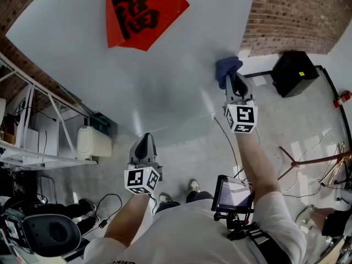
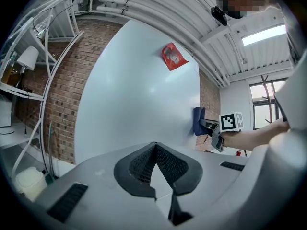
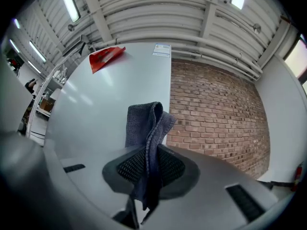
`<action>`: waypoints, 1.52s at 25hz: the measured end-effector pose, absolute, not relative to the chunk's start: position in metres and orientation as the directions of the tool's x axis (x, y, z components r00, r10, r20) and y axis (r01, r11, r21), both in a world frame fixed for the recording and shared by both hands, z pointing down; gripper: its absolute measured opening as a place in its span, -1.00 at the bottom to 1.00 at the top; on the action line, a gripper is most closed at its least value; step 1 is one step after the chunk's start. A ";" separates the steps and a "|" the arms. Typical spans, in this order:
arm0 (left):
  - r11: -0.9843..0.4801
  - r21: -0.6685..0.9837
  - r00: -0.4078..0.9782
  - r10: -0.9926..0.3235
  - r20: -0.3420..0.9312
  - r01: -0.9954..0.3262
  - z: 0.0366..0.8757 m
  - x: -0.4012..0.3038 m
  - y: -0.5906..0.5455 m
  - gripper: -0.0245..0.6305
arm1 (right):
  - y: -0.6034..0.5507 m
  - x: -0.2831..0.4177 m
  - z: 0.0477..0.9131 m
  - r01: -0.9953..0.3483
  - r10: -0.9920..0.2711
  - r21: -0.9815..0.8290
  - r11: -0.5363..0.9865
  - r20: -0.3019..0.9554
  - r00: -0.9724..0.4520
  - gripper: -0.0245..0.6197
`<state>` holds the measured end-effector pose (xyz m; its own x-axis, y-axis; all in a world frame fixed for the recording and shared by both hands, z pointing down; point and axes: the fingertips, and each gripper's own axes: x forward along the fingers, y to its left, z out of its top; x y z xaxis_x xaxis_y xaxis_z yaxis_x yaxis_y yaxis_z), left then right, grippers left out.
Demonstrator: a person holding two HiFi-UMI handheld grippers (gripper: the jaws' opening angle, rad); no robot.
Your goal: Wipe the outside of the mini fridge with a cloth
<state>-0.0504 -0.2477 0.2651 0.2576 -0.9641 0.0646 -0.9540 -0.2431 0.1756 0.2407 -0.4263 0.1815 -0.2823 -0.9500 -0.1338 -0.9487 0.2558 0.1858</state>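
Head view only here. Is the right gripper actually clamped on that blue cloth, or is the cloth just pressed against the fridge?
Observer: Clamped. In the right gripper view, the right gripper has its jaws closed on the cloth, which is folded and stands up past the tips.
Operator: Any loose cloth?
Observer: Yes. A tail hangs below the grip, on the camera side.
Operator: Left jaws?
Observer: In the left gripper view, the left gripper has its jaws together with nothing between them.
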 end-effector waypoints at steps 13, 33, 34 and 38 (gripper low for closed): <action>-0.190 0.143 0.205 -0.974 0.100 -0.971 0.299 -0.080 -0.274 -0.95 | -0.360 0.118 0.224 -0.848 -0.846 0.199 0.491 -0.124 -0.519 -0.73; -0.128 0.079 0.141 -0.973 0.185 -0.989 0.348 -0.261 -0.281 -0.95 | -0.316 -0.180 0.303 -0.726 -0.732 0.181 0.664 -0.039 -0.680 -0.73; -0.136 0.082 0.149 -0.971 0.185 -0.987 0.349 -0.261 -0.282 -0.95 | -0.317 -0.180 0.303 -0.728 -0.736 0.192 0.658 -0.039 -0.676 -0.73; -0.169 0.089 0.183 -0.967 0.178 -0.982 0.348 -0.250 -0.289 -0.95 | -0.321 -0.169 0.301 -0.739 -0.749 0.219 0.637 -0.049 -0.661 -0.73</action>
<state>-0.2500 -0.2892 0.3479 0.1828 -0.9669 0.1781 -0.9816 -0.1692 0.0886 -0.1692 -0.3209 0.3010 -0.6609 -0.7488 -0.0492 -0.7386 0.6375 0.2195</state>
